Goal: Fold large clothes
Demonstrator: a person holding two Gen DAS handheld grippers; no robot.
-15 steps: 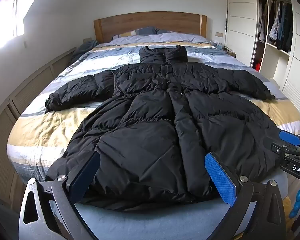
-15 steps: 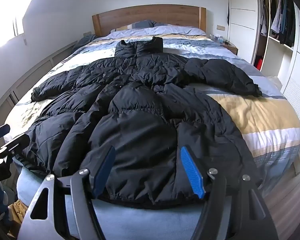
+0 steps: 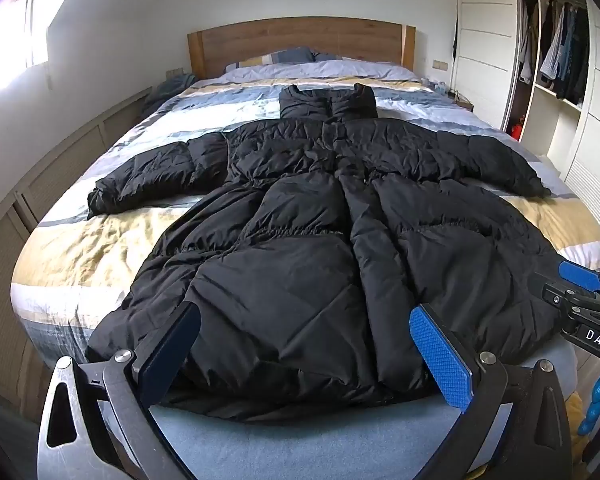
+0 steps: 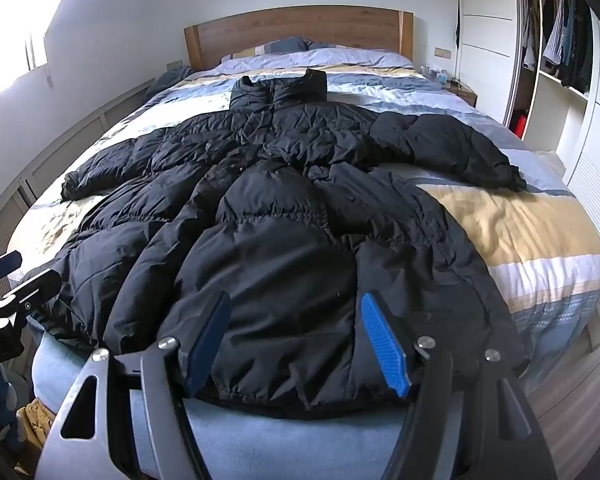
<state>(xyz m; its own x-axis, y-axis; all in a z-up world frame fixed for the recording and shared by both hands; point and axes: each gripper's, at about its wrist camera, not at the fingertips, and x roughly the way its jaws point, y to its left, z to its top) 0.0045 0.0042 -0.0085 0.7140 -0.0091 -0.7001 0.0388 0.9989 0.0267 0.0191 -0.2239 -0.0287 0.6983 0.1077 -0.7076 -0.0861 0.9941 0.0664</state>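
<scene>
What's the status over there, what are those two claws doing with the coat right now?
Left gripper open, right gripper open, both empty above the hem. Black puffer coat flat on the bed, unfolded. Nothing in the way.

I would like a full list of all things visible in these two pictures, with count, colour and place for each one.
long black quilted puffer coat: one, black, spread flat on the bed, sleeves out, collar toward the headboard.
striped bed cover: one, yellow, white, grey and blue, under the coat.
wooden headboard: one, brown, at the far wall.
pillows: at least two, blue-grey, by the headboard.
open white wardrobe: one, right side, with hanging clothes.
window: one, bright, left wall.
left gripper: one, black with blue pads, open above the coat's hem.
right gripper: one, same colours, open above the hem.
</scene>
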